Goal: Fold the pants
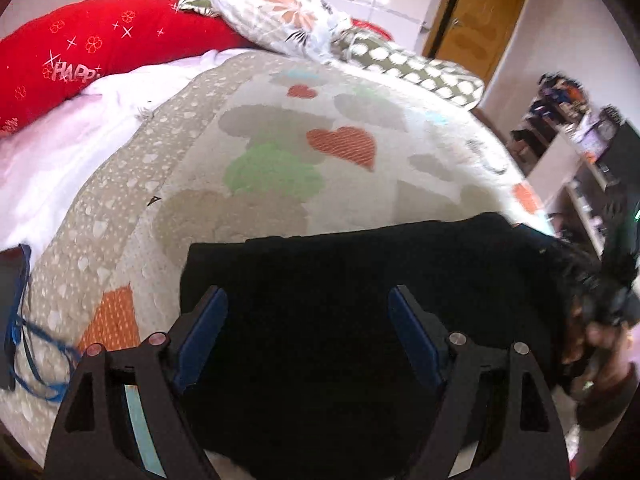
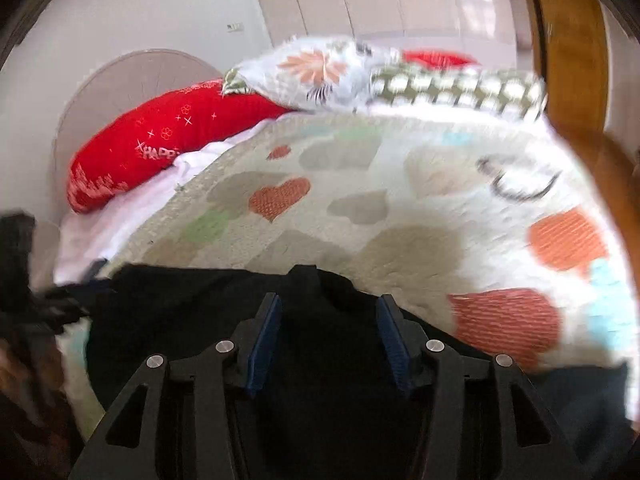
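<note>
The black pants (image 1: pixel 340 300) lie as a folded dark block on the heart-patterned bedspread (image 1: pixel 280 140) near the bed's front edge. My left gripper (image 1: pixel 308 300) is open wide, its blue-padded fingers above the pants, holding nothing. In the right wrist view the pants (image 2: pixel 200 304) show with a raised fold between the fingers. My right gripper (image 2: pixel 328 312) is open, its jaws standing either side of that fold without closing on it. The right gripper also shows blurred at the right edge of the left wrist view (image 1: pixel 600 292).
A red pillow (image 1: pixel 100 52) and a floral pillow (image 1: pixel 280 12) lie at the head of the bed. A dark device with a blue cord (image 1: pixel 16 312) sits at the left. A cluttered shelf (image 1: pixel 580 140) and a wooden door (image 1: pixel 480 20) stand to the right.
</note>
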`<state>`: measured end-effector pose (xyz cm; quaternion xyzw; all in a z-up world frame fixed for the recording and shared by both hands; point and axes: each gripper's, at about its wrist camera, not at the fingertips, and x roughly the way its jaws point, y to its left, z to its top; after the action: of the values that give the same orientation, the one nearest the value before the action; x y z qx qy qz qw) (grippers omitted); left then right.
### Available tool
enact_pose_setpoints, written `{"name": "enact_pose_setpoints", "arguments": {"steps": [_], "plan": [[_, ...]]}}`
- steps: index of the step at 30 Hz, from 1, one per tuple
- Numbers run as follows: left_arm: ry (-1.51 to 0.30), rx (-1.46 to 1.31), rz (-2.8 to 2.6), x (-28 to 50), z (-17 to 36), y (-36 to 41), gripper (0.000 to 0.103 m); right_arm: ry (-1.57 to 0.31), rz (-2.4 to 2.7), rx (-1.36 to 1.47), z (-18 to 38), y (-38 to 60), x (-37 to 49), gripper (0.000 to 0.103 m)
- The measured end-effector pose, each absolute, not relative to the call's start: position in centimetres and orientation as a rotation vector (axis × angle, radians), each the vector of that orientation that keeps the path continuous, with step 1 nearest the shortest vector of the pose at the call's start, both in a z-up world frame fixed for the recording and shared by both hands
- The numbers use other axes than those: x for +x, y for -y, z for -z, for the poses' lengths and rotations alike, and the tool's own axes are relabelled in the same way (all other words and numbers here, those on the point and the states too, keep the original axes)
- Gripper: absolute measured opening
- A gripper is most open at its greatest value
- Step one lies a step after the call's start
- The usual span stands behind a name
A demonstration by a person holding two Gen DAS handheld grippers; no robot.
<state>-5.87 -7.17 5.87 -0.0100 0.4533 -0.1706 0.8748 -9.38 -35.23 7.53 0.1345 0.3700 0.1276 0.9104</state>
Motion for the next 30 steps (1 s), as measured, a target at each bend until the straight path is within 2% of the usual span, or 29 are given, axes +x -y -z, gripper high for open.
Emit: {"name": "enact_pose_setpoints", "arguments": {"steps": [1, 2, 3, 4, 9, 13, 16, 18, 20, 23, 26, 30], "plan": [[-0.956, -0.010, 0.341, -5.4, -5.4, 7.3, 0.083, -0.784, -0.294, 0.317, -6.8, 35.2, -8.4, 0.050], [-0.961, -0.005, 0.327, -5.2, -5.1, 7.3, 0.083, -0.804, -0.313, 0.329, -6.3, 35.1, -7.6, 0.041], [-0.964, 0.003, 0.303, -4.9, -4.8, 7.1, 0.083, -0.822, -0.327, 0.322, -6.0, 34.9, -6.9, 0.013], [-0.965, 0.005, 0.285, -4.6, -4.6, 6.9, 0.083, -0.829, -0.330, 0.302, -6.0, 34.7, -6.4, 0.002], [-1.032, -0.116, 0.263, -2.7, -2.1, 4.9, 0.087, -0.810, -0.201, 0.234, -5.2, 34.6, -5.2, 0.002], [-1.003, -0.080, 0.257, -3.4, -2.4, 5.4, 0.088, -0.845, -0.191, 0.230, -3.8, 34.2, -4.5, 0.003], [-1.022, -0.094, 0.250, -3.8, -3.2, 5.2, 0.088, -0.810, -0.174, 0.269, -5.2, 35.4, -5.8, 0.014], [-1.003, -0.098, 0.251, -4.5, -4.3, 5.4, 0.088, -0.795, -0.180, 0.306, -6.2, 36.7, -7.5, 0.031], [-0.965, -0.100, 0.261, -5.3, -5.6, 5.8, 0.088, -0.758, -0.159, 0.315, -7.4, 38.2, -10.2, 0.040], [-0.922, -0.091, 0.295, -6.3, -7.2, 7.0, 0.088, -0.725, -0.058, 0.269, -8.6, 41.2, -14.2, 0.047], [-0.910, -0.070, 0.343, -6.8, -7.9, 8.9, 0.088, -0.730, 0.100, 0.219, -8.5, 45.1, -17.3, 0.058], [-0.926, -0.027, 0.374, -6.9, -7.4, 11.3, 0.088, -0.817, 0.227, 0.215, -6.7, 49.3, -19.1, 0.059]]}}
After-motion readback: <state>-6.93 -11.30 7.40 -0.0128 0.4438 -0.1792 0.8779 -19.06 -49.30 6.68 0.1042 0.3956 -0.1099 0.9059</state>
